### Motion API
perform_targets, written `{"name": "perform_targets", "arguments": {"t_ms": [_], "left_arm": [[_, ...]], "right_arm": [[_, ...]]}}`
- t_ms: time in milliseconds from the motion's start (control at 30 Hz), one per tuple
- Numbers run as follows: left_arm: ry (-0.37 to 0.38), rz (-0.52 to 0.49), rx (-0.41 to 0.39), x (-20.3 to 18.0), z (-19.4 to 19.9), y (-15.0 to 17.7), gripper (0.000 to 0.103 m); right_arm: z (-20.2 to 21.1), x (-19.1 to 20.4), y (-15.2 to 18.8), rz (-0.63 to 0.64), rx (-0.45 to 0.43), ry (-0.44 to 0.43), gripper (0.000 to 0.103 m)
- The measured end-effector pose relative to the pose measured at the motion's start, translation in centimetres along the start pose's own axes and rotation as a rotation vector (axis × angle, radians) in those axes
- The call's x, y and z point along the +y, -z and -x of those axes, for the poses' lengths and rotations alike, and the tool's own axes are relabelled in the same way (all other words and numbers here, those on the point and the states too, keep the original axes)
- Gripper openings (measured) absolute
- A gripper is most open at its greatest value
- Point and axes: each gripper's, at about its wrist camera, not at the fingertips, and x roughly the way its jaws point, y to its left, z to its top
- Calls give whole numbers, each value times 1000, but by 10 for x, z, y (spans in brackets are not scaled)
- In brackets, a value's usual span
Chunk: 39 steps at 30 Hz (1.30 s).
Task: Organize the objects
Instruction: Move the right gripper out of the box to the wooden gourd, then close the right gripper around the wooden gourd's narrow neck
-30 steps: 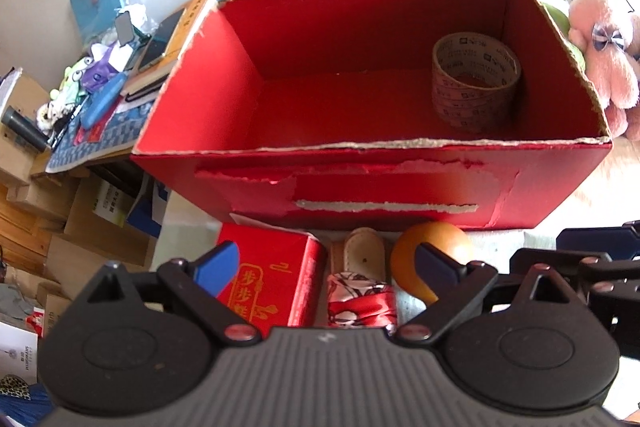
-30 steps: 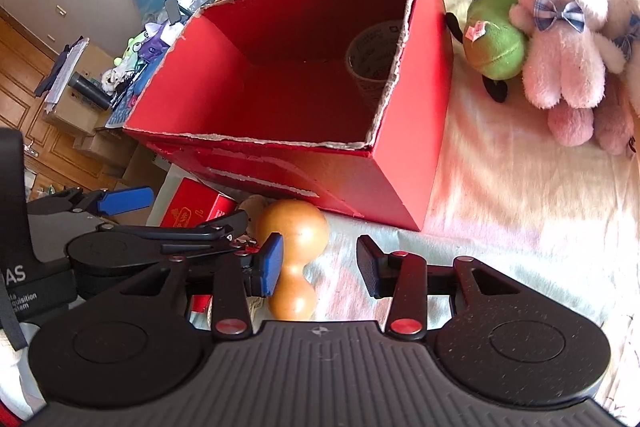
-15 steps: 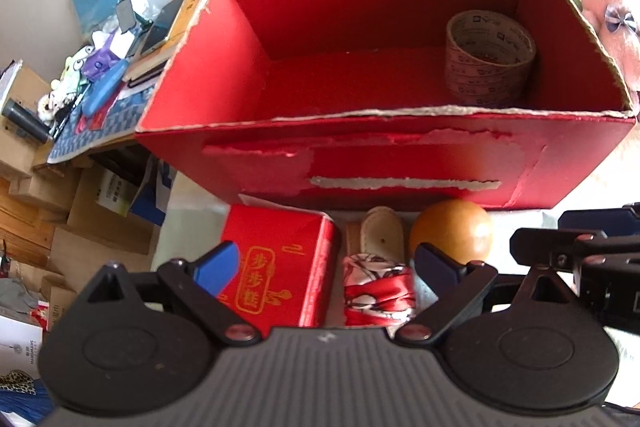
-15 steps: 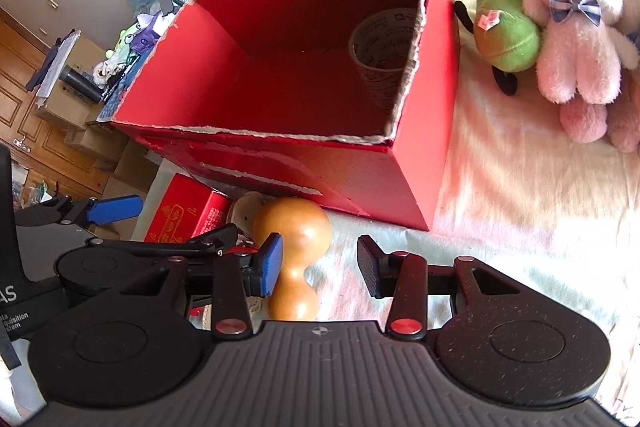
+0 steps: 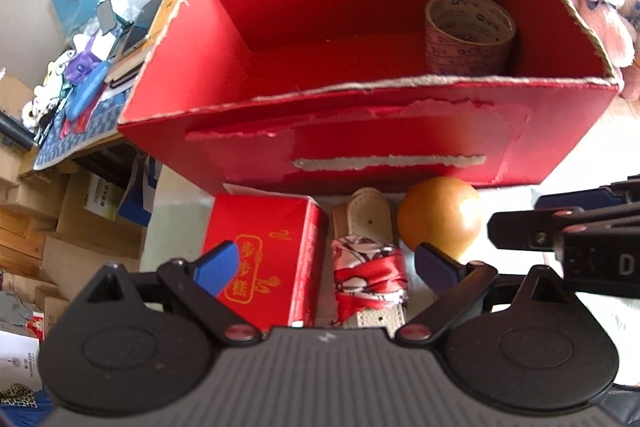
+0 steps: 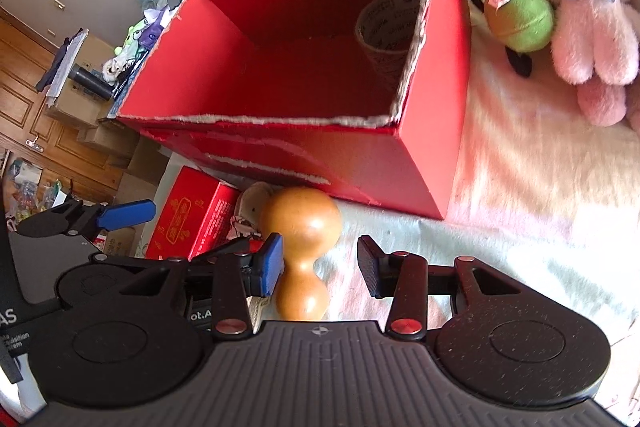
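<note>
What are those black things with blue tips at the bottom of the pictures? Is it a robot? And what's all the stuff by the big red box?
Not a robot. A person holds two pinching tools, each with a camera looking along its two fingers. One picture comes from the left gripper, the other from the right gripper. Both are open and hold nothing. Ahead is a red cardboard box with a tape roll inside. In front of it lie a small red carton, a sandal and a wooden gourd. Beside the box sit a green plush toy and a pink plush toy.
</note>
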Motion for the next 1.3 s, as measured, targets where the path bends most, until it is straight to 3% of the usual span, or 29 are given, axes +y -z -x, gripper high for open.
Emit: {"name": "perform_targets", "arguments": {"t_ms": [167,367,500,633,800,1100,1300], "left_arm": [[102,-15,-34,0,12,8,93],[362,-44,-100,2,33,23,90],[414,-24,-81,-10,21,26,68],[471,1,-71,-17,9,25,63],[438,3,-60,-25,-8,24,61],[480,93,7,-20,-44,18,59],[452,61,-6,-27,-40,17,55]], "right_arm": [[1,-3,-1,1,-1,-20,44],[-8,-10,-2,-10,32,-45,43],[-14,-11,-3,-15,66,-88,43],[-18,-10,-4,12,76,-91,43],[-26,-12,-4,11,102,-110,43],[-36,-9,-4,34,118,-125,43],[-37,-18,-3,-11,129,-152,43]]}}
